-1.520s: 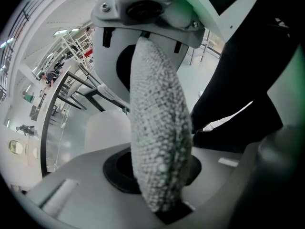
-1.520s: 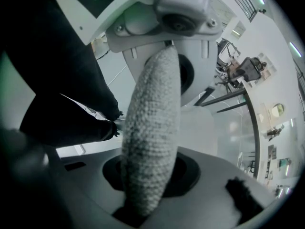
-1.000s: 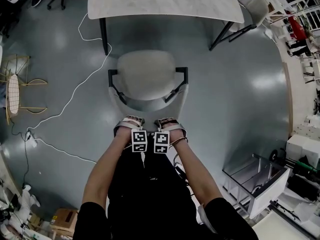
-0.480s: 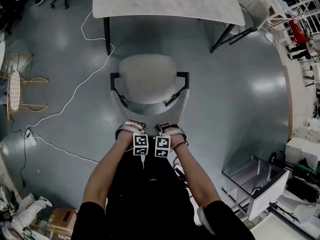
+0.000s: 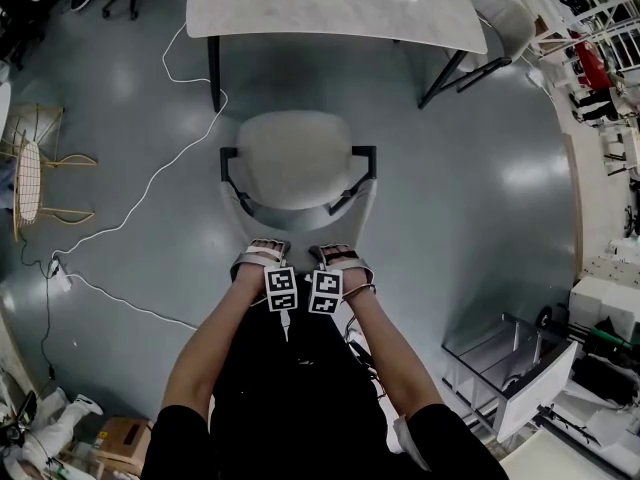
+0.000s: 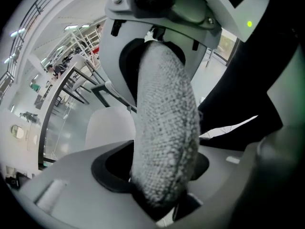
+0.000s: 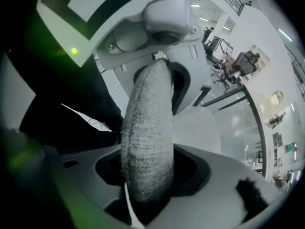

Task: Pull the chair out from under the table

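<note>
Chair (image 5: 297, 158) sits lower in frame than before. Left gripper (image 5: 262, 252) and right gripper (image 5: 336, 254) have just been opening, loose astride its backrest (image 6: 164, 128)

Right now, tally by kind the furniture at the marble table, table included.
Tables: 1, the marble table
Chairs: 2, the armchair standing clear of the table and a second chair at the table's right corner
Total: 3

the table (image 5: 330, 8) is cut off by the frame at 12 o'clock, the chair (image 5: 297, 153) hides its legs under its seat, a second chair (image 5: 503, 16) at 1 o'clock sits half behind the tabletop, clutter (image 5: 600, 78) at 2 o'clock is too tiny to tell
</note>
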Action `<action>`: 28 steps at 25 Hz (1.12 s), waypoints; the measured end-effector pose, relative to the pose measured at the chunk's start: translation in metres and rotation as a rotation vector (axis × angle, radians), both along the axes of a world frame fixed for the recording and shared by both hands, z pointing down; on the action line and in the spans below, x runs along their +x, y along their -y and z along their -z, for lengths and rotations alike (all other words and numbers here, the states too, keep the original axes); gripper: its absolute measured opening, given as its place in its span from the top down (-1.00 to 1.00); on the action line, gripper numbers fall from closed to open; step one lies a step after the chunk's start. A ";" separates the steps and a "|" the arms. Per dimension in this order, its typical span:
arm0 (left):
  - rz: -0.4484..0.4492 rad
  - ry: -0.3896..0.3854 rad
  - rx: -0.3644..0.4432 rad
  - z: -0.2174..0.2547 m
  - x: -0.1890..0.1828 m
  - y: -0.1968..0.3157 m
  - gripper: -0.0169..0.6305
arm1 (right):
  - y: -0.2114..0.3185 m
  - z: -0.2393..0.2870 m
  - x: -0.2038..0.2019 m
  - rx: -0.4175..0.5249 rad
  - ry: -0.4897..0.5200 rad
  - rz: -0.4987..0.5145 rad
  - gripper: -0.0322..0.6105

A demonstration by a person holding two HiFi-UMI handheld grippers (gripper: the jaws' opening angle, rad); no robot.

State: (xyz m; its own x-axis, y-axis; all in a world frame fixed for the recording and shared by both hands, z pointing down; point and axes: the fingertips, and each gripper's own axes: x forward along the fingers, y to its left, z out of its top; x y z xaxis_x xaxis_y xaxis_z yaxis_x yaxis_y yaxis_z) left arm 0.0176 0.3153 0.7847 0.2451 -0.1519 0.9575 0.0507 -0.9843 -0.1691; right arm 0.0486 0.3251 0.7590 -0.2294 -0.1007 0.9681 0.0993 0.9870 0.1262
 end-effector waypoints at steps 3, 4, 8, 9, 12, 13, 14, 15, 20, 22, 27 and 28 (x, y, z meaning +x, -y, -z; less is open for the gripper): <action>0.025 0.007 0.004 0.008 -0.001 0.003 0.22 | 0.001 0.013 -0.001 0.009 0.019 -0.021 0.25; 0.047 0.001 0.004 0.014 -0.001 0.005 0.23 | 0.001 0.018 -0.001 0.013 0.026 -0.028 0.24; 0.144 -0.039 -0.019 0.043 -0.004 0.005 0.18 | -0.001 0.053 -0.001 0.018 0.096 -0.101 0.24; 0.160 -0.053 -0.018 0.050 -0.006 0.003 0.18 | 0.000 0.065 0.000 0.021 0.124 -0.135 0.25; 0.214 -0.113 -0.015 0.075 -0.012 -0.001 0.18 | 0.008 0.100 0.007 0.046 0.222 -0.243 0.25; 0.235 -0.137 -0.019 0.084 -0.014 -0.002 0.20 | 0.011 0.113 0.009 0.056 0.258 -0.280 0.25; 0.259 -0.168 -0.022 0.094 -0.015 -0.002 0.22 | 0.015 0.125 0.011 0.062 0.298 -0.320 0.25; 0.287 -0.204 -0.023 0.107 -0.015 0.000 0.26 | 0.019 0.138 0.012 0.067 0.344 -0.364 0.25; 0.473 -0.423 0.031 0.176 -0.017 0.020 0.48 | 0.048 0.213 0.023 0.126 0.617 -0.618 0.27; 0.545 -0.521 0.104 0.208 -0.021 0.034 0.73 | 0.064 0.245 0.030 0.169 0.745 -0.735 0.40; 0.706 -0.771 0.228 0.285 -0.041 0.055 0.92 | 0.086 0.322 0.036 0.264 0.976 -0.878 0.68; 0.732 -0.812 0.233 0.297 -0.044 0.055 0.92 | 0.087 0.336 0.036 0.280 1.016 -0.888 0.69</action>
State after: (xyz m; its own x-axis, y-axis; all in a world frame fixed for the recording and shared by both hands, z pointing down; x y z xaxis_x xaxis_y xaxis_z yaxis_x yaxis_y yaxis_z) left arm -0.0265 0.2600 0.4878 0.5623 -0.6709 0.4835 -0.7377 -0.6711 -0.0733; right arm 0.0849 0.2380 0.4230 -0.5740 -0.7454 0.3389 -0.7991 0.6003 -0.0332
